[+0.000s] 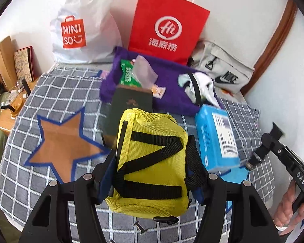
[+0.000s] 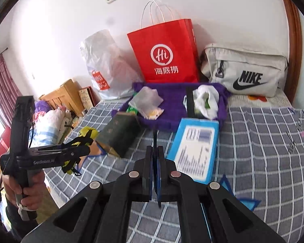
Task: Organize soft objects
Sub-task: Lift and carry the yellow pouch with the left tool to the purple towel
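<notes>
My left gripper [image 1: 150,162] is shut on a yellow pouch [image 1: 152,162] with black straps, held above the grey checked bedspread [image 1: 60,93]. The pouch also shows in the right wrist view [image 2: 87,135], in the left gripper [image 2: 79,147]. My right gripper [image 2: 155,154] is shut and empty above the bedspread [image 2: 263,151]. It shows at the right edge of the left wrist view [image 1: 269,145]. A purple cloth [image 1: 172,85] [image 2: 172,109] lies at the back with small packets and a white bag [image 2: 204,99] on it.
A red paper bag [image 2: 168,54], a white plastic bag [image 1: 79,28] and a grey Nike bag [image 2: 247,75] stand against the wall. A blue box [image 2: 194,147] and a dark green box [image 2: 121,135] lie on the bed. A wooden shelf [image 2: 64,95] is at the left.
</notes>
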`<state>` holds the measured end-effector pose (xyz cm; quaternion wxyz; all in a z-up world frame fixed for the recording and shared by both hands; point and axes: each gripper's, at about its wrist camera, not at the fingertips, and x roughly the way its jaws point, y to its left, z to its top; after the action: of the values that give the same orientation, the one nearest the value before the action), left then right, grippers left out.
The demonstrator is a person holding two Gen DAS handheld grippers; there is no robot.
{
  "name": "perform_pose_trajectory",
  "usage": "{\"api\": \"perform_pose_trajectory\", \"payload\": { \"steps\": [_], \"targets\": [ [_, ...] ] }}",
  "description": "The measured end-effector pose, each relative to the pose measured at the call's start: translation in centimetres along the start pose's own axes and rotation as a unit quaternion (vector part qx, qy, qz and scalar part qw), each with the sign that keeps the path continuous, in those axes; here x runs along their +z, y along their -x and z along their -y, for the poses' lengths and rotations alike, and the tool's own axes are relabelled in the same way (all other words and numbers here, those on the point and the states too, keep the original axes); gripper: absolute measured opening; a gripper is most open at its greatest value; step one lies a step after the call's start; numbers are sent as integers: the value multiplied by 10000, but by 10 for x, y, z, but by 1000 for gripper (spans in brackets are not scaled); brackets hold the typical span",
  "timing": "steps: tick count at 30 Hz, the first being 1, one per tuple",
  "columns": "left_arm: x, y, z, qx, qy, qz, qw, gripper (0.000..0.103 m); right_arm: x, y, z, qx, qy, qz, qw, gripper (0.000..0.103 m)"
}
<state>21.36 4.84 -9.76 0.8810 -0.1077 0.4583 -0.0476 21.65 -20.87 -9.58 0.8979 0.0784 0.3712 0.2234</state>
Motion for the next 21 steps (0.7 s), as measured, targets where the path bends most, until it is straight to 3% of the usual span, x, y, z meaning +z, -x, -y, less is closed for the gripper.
{"api": "perform_pose_trajectory", "payload": {
  "steps": [21],
  "targets": [
    [92,-54,-13,66,155,86,9998,61,101,-100,36,118,-230,-108,9996,3]
  ]
}}
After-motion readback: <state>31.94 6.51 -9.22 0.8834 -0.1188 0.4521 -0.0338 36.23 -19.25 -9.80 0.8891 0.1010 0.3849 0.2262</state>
